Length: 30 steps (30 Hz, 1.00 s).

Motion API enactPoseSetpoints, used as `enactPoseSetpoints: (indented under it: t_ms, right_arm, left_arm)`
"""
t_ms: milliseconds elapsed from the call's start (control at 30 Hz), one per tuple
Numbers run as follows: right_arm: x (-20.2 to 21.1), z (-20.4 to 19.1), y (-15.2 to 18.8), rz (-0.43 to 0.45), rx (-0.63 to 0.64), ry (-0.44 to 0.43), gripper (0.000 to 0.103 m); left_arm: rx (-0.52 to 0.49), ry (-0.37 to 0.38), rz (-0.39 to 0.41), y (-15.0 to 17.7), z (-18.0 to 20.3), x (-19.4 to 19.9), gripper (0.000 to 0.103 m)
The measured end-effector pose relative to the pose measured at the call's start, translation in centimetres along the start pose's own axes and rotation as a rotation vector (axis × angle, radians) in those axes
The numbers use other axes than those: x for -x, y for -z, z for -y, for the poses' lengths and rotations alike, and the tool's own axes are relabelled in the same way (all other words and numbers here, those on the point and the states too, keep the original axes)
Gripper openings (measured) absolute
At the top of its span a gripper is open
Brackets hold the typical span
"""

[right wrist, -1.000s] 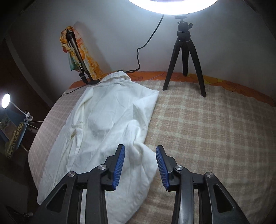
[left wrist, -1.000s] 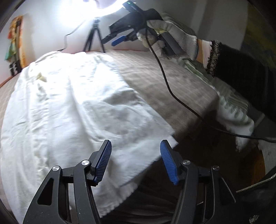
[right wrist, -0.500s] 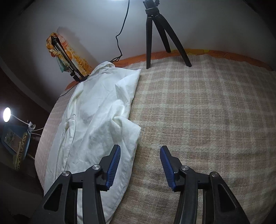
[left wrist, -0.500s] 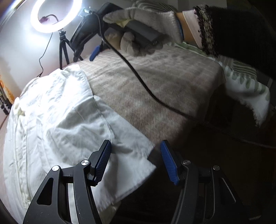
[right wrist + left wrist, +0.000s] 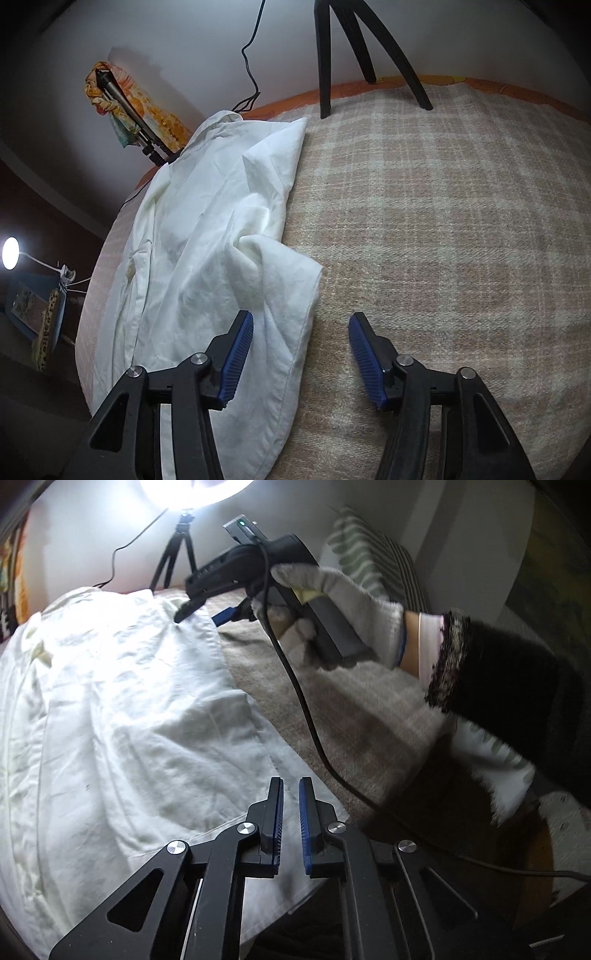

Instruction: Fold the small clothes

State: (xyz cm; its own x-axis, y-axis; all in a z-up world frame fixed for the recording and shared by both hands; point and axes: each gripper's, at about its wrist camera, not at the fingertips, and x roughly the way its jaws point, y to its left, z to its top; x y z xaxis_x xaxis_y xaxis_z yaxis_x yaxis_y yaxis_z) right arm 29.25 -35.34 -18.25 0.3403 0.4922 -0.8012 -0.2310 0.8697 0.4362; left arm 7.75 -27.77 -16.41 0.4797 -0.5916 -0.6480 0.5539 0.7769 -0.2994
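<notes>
White garment on a beige-and-cream checked blanket; blue pads; green-striped white pillow.

Dim, ring-light glare, fisheye-warped edges

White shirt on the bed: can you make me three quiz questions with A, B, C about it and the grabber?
1. Where does the white shirt lie?
A. on the floor
B. on the checked blanket
C. hanging from a lamp stand

2. What colour are the pads of the left gripper?
A. red
B. green
C. blue

3. How do the left gripper's two fingers stand?
A. almost together
B. spread wide apart
C. closed around a cup

Answers:
1 B: the shirt is spread flat over the left side of the blanket in the right wrist view.
2 C: a blue ribbed strip lines the inside of each black finger.
3 A: only a thin slit shows between the fingers, above the shirt's near edge.
</notes>
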Motion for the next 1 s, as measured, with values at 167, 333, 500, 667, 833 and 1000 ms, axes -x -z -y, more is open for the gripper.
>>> enactPoseSetpoints:
  t_ms: [167, 333, 500, 667, 833, 1000]
  right_arm:
    - [-1.0, -1.7, 0.3, -0.033, 0.039, 0.017, 0.012]
    - [-1.0, -2.7, -0.1, -0.055, 0.067, 0.065, 0.006]
    - [-0.3, -2.0, -1.2, -0.113, 0.062, 0.038, 0.007]
    - [-0.2, -1.3, -2.7, -0.136, 0.059, 0.064, 0.007]
    - [-0.6, -2.0, -3.1, -0.121, 0.075, 0.077, 0.007]
    - [-1.3, -1.8, -2.8, -0.104, 0.055, 0.087, 0.006]
  left_arm:
    - [-0.025, -0.015, 0.024, 0.1, 0.7, 0.7, 0.006]
    - [-0.047, -0.064, -0.022, -0.1, 2.2, -1.8, 0.039]
    - [-0.183, -0.126, -0.054, 1.0, 4.7, -3.6, 0.055]
    - [-0.3, -0.215, -0.057, 1.5, 6.2, -5.0, 0.056]
    - [-0.311, -0.157, -0.027, 1.3, 4.8, -4.6, 0.03]
    - [-0.083, -0.042, 0.012, -0.4, 1.0, -1.8, 0.006]
